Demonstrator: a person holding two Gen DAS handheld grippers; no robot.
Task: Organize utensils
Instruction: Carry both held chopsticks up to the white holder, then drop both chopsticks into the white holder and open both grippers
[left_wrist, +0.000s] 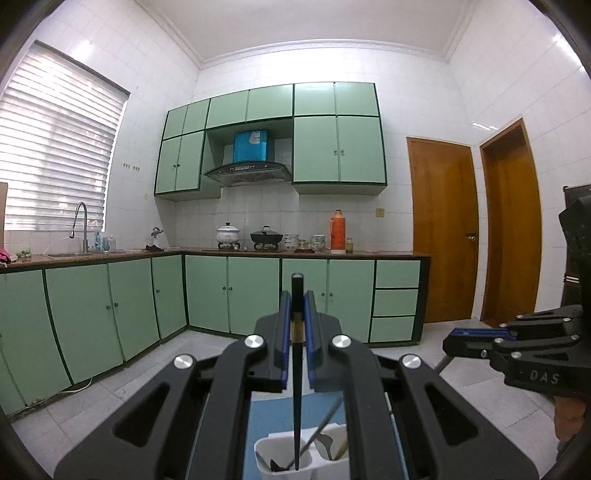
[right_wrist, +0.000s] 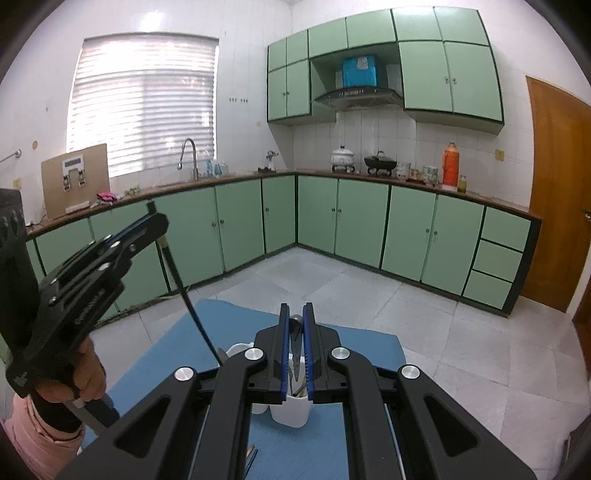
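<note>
The left hand-held gripper (left_wrist: 297, 317) is clamped on a black chopstick (left_wrist: 296, 387), tip over the white holder (left_wrist: 284, 456). The right hand-held gripper (right_wrist: 295, 345) pinches a spoon (right_wrist: 296, 332). I'd lower each straight down before releasing.

Below me a blue mat (right_wrist: 177, 354) covers the table; a white holder (right_wrist: 293, 408) stands on it, a few utensils (right_wrist: 252, 456) lying beside.

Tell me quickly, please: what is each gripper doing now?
Left gripper: shut on a black chopstick, its lower end in the white holder.
Right gripper: shut on a metal spoon above the holder.
</note>
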